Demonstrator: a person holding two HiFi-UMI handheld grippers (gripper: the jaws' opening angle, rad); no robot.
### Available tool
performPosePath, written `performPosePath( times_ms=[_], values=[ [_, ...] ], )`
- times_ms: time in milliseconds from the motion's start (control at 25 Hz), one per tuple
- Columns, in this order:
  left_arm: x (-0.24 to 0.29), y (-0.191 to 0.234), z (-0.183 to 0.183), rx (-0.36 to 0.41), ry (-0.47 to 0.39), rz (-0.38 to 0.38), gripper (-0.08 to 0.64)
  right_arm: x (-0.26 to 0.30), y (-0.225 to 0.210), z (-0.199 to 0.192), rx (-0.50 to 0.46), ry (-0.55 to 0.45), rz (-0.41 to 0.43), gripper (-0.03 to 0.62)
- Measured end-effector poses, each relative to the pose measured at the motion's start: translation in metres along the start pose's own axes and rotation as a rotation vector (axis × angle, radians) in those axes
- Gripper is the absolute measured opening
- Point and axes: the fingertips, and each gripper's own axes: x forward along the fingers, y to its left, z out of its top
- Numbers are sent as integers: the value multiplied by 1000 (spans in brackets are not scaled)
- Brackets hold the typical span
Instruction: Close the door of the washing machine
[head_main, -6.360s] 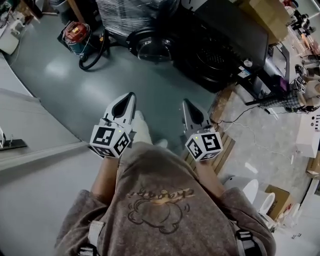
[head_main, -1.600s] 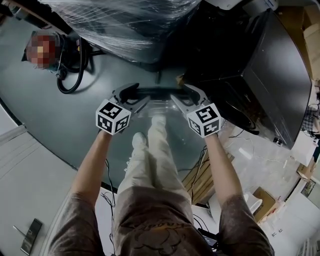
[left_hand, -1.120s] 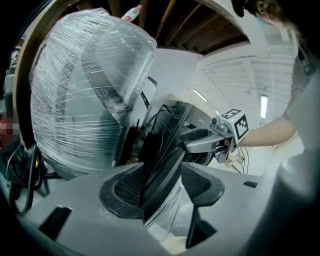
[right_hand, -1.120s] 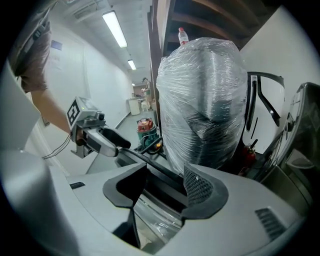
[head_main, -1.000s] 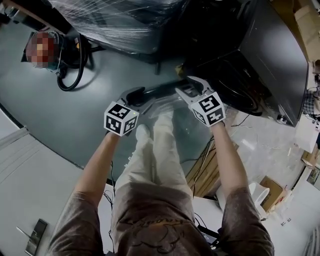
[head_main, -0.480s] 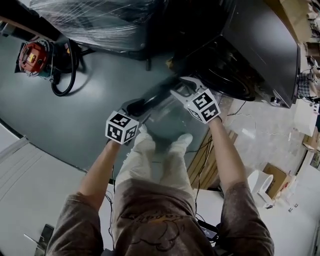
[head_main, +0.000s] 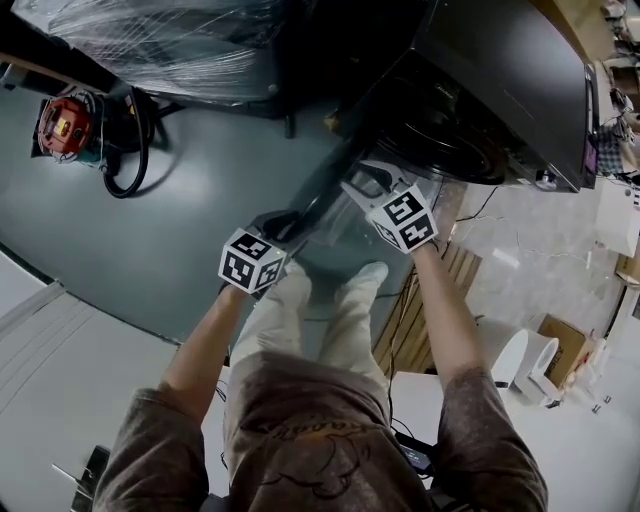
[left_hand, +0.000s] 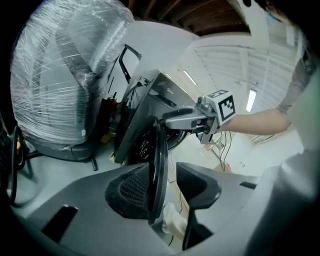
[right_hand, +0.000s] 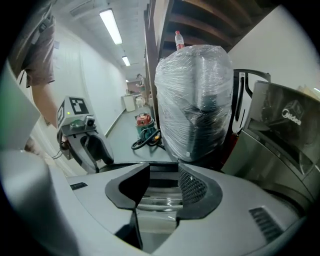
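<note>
Left claw (left_hand: 165, 182) of mine straddles the rim of the door (left_hand: 159, 150) of the washing machine (head_main: 500, 90). The meshed pad (left_hand: 131, 192) sits close against the rim and the other pad stands off it. These jaws have just been closing. Right claw (right_hand: 162, 187) has been closing too, with its pads apart and the door's rim and glass showing in the gap.

Around me spreads a grey-green floor (head_main: 200, 200), which turns pale on my right. The black washing machine stands ahead to the right, its drum mouth uncovered and the door swung out at an angle towards my feet. Beside it sits a bulky load wrapped in clear film (head_main: 170, 40). Further left is a red canister (head_main: 63, 122) with a black hose (head_main: 125, 150). A slatted wooden pallet (head_main: 405, 320) lies by my right leg.
</note>
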Motion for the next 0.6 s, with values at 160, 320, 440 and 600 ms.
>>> performPosePath(
  times_ms=[160,320,440,600],
  values=[
    [9,-17,-9,9,23,-16,161,-26,4,-11,32,-28,-32,170],
    [21,-33,-15,25,53,-32,161,-58,1,-29,78,-48,-74,170],
    [30,-46,-20,36,78,-47,161,-83,0,-46,140,-70,-110,170],
    [40,-59,-25,52,102,-50,158,-116,-3,-73,235,-98,-176,170]
  ],
)
